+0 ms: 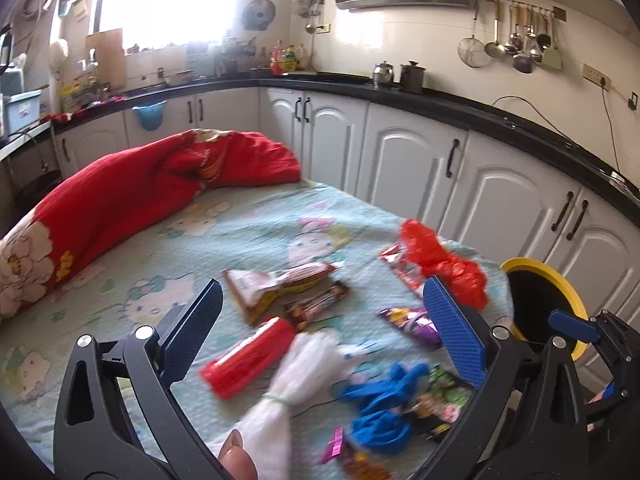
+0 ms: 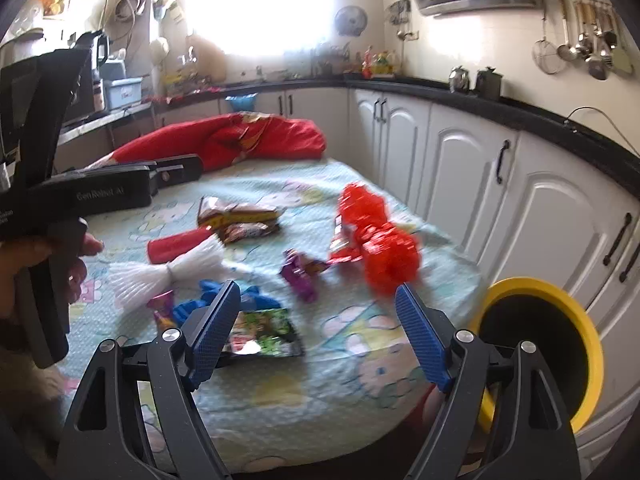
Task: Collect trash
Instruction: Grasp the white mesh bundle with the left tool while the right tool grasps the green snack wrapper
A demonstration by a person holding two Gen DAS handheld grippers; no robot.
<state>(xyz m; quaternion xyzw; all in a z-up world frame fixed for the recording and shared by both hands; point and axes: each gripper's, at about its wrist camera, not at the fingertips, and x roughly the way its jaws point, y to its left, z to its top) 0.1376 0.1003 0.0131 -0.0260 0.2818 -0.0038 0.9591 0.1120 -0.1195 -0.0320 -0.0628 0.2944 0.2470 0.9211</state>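
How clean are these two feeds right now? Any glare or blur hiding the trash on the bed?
Left wrist view: the window is blown out, the white mesh bundle and blue glove are smeared by motion blur, and fisheye bends the counter. Right wrist view: the same window glare, the red mesh is blurred, and the green packet catches a glint.

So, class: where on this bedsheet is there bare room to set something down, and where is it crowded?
Free: the sheet between the red quilt and the brown wrappers, and the near strip in front of the green packet. Crowded: the middle, from the red tube and blue glove to the red netting.
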